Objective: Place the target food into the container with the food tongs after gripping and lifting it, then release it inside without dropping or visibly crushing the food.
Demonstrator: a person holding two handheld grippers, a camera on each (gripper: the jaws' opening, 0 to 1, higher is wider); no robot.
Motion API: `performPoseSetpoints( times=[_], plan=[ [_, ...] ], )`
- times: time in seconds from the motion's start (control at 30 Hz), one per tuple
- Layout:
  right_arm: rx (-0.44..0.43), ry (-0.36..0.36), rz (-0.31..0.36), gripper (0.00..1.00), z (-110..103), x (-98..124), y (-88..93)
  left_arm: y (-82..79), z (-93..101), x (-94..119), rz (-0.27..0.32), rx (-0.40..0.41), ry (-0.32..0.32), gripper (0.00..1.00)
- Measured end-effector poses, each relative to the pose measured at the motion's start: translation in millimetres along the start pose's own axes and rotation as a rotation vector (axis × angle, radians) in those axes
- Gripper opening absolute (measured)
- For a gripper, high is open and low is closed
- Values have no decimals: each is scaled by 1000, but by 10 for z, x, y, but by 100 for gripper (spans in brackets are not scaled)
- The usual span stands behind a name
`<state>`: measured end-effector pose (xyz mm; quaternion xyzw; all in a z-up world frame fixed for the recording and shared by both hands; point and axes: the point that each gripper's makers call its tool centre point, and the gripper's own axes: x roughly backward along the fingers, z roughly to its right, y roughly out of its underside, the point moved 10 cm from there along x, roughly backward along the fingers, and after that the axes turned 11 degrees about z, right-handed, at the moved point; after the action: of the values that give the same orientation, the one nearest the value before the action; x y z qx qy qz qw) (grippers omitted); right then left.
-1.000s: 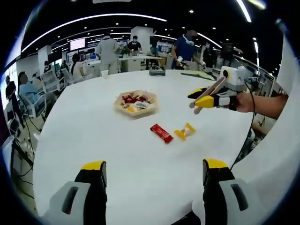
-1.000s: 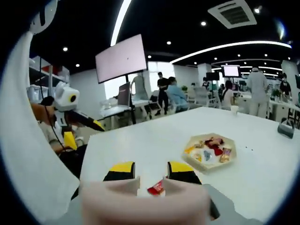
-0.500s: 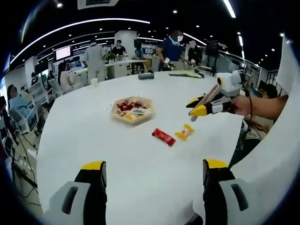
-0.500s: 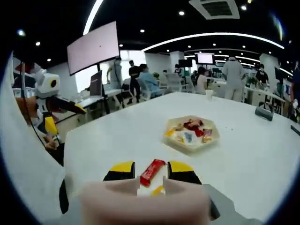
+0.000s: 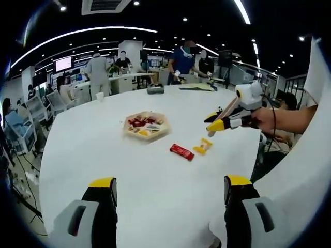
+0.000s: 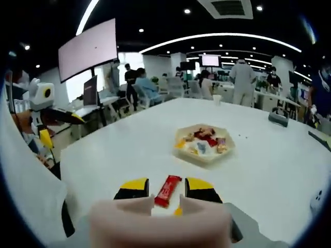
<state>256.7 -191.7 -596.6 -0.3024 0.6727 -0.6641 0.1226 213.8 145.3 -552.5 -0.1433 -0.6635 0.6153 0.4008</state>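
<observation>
From the left gripper view, my left gripper (image 5: 164,199) sits nearest, its yellow-tipped jaws spread wide with nothing between them, hovering over the white surface (image 5: 103,155). Beyond it, roughly mid-surface, lies a red wrapped bar (image 5: 181,152), and just beside that a yellow wrapped candy (image 5: 202,146); the two look close but I see a thin gap between them. Above and slightly past the candy, the right gripper (image 5: 213,122) comes in from the right, held in a hand (image 5: 264,120), its jaw tips pointing down toward the sweets and clear of the surface. Farther on sits the hexagonal wooden container (image 5: 146,125), already holding a mix of red, yellow and pale wrapped pieces.

In the right gripper view, I see pale food tongs (image 6: 160,223) at the bottom, carried by the right gripper (image 6: 167,189); its jaws stand a moderate way apart, and the red wrapped bar (image 6: 168,190) shows in the gap between them, lying on the surface (image 6: 269,170) rather than gripped. A sliver of yellow just under it is probably the candy, though I cannot be sure from here. Past it rests the hexagonal wooden container (image 6: 205,145), well apart from the bar. The left gripper (image 6: 62,126) shows off at the left edge.

In the far background, people stand and sit around other desks, and a large screen (image 6: 87,56) stands at upper left.
</observation>
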Motion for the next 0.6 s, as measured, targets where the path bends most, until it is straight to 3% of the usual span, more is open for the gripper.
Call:
performPoseSetpoints(
  times=[0.27, 0.6],
  plan=[
    [-21, 84, 0, 26, 18, -26, 18, -18, -102, -12, 8, -3, 28, 85],
    [-22, 95, -9, 27, 95, -56, 5, -54, -116, -99, 23, -6, 31, 85]
  ],
)
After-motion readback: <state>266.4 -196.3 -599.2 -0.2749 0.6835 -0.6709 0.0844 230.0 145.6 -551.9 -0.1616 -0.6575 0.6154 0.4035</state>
